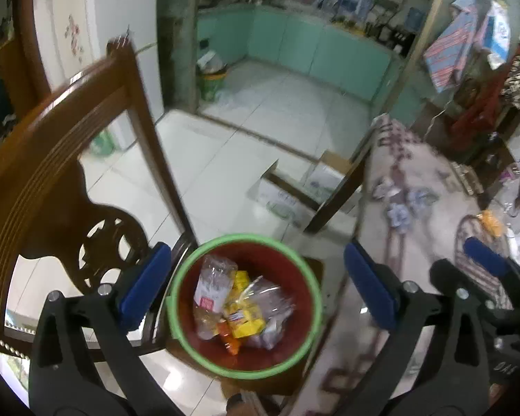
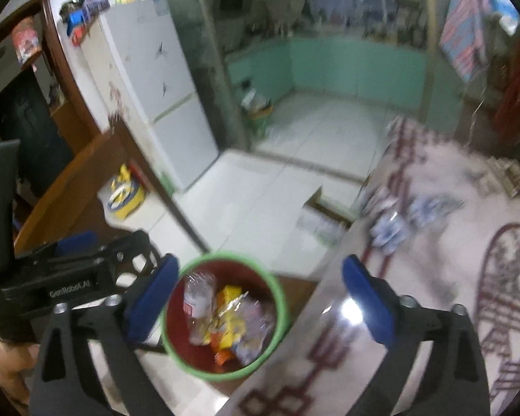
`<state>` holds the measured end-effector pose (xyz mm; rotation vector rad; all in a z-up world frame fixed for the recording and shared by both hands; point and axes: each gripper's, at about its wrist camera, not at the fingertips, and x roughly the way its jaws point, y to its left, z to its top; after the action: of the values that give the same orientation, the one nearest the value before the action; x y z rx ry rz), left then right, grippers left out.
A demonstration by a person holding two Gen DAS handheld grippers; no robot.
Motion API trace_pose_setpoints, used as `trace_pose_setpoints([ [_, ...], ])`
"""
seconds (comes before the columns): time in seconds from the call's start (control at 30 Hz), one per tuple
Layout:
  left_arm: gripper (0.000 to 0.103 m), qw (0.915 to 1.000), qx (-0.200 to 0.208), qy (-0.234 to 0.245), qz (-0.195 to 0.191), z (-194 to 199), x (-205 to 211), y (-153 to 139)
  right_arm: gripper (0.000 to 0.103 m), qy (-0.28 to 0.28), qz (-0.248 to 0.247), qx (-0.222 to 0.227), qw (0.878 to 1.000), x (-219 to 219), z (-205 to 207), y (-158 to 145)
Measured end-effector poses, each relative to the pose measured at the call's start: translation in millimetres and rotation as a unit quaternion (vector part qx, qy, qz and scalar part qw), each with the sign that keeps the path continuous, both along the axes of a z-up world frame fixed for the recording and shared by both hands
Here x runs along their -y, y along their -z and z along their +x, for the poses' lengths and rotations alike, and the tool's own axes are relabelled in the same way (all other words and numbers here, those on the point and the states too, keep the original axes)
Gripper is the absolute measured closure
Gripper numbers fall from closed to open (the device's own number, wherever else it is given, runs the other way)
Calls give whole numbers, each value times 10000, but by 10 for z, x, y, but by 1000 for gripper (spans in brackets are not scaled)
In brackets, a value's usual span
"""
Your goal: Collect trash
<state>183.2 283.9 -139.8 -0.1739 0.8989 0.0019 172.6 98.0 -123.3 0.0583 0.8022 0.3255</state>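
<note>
Glossy plastic bin (image 1: 310, 312) holding crinkled clear and foil wrappers (image 1: 241, 308); varnished wooden chair (image 1: 55, 152); glossy floor tiles (image 1: 225, 159); patterned cloth-covered surface (image 1: 423, 180).

Motion blur smears the crumpled wrappers (image 2: 398, 218) on the table (image 2: 450, 180).

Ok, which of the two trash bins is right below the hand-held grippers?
The red bin with the green rim, holding wrappers and standing beside the table. The other, a green bin, stands far off at the kitchen doorway.

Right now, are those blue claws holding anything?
No. Both the left gripper and the right gripper are open and empty above the red bin, where wrappers already lie.
</note>
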Motion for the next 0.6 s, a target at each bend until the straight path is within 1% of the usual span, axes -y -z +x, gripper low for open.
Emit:
trace_pose_setpoints([
  [0.1, 5, 9994, 324, 73, 40, -153, 241, -199, 7, 140, -38, 420, 9990, 267, -173, -198],
  [0.17, 5, 9987, 492, 79, 63, -245, 383, -291, 7, 206, -110, 591, 9980, 440, -290, -290],
  [0.23, 5, 9972, 742, 85, 93, -381, 581, -405, 7, 244, -127, 815, 9963, 628, -446, -383],
  [0.33, 5, 9927, 1191, 56, 188, -616, 928, -573, 7, 390, -46, 1504, 9878, 985, -809, -581],
  [0.4, 5, 9876, 1546, 28, 274, -774, 1173, -706, 7, 649, -99, 2043, 9767, 1233, -1074, -722],
  [0.43, 5, 9842, 1744, -4, 295, -856, 1280, -775, 7, 753, -157, 2123, 9742, 1310, -1147, -760],
  [0.47, 5, 9804, 1951, -35, 270, -938, 1393, -848, 7, 815, -274, 2092, 9741, 1395, -1187, -787],
  [0.53, 5, 9728, 2315, -49, 86, -1080, 1568, -980, 7, 997, -467, 1962, 9744, 1611, -1263, -809],
  [0.57, 5, 9692, 2461, -27, -31, -1137, 1658, -1041, 7, 1105, -493, 2003, 9722, 1691, -1316, -811],
  [0.6, 5, 9661, 2579, -32, -70, -1186, 1747, -1074, 7, 1277, -464, 2132, 9675, 1812, -1418, -806],
])
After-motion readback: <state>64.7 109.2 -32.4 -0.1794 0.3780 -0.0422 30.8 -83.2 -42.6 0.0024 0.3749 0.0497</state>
